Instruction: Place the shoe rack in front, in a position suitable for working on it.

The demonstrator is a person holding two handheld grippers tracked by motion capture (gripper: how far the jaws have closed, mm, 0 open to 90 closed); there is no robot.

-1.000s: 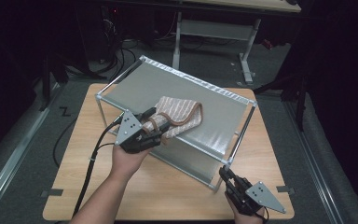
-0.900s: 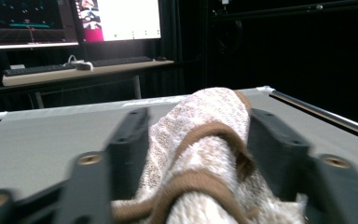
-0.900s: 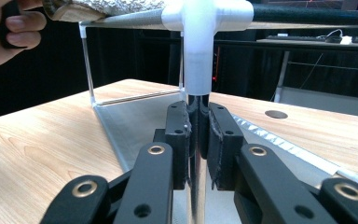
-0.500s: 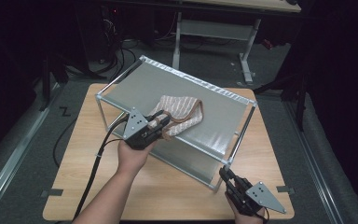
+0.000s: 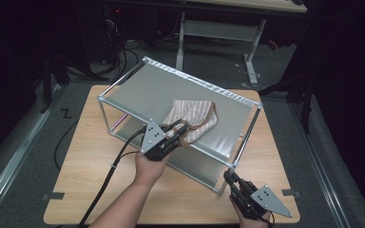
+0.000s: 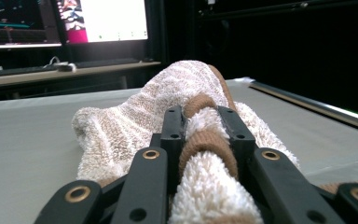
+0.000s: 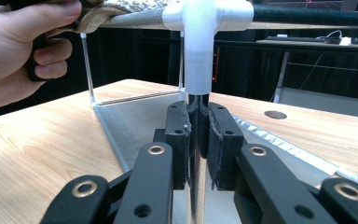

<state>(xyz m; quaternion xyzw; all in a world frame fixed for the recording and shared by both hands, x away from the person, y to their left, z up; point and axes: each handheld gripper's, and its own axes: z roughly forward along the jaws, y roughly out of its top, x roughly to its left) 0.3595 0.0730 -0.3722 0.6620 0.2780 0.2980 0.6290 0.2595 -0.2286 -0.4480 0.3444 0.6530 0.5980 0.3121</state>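
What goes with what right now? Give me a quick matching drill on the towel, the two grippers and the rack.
1 left gripper
2 right gripper
3 towel
4 rack

a clamped on the rack's near corner post
b stands on the wooden table
c lies on the top shelf
d jaws just closed on the towel's brown edge

Pairs: 1-d, 2-a, 3-c, 4-b
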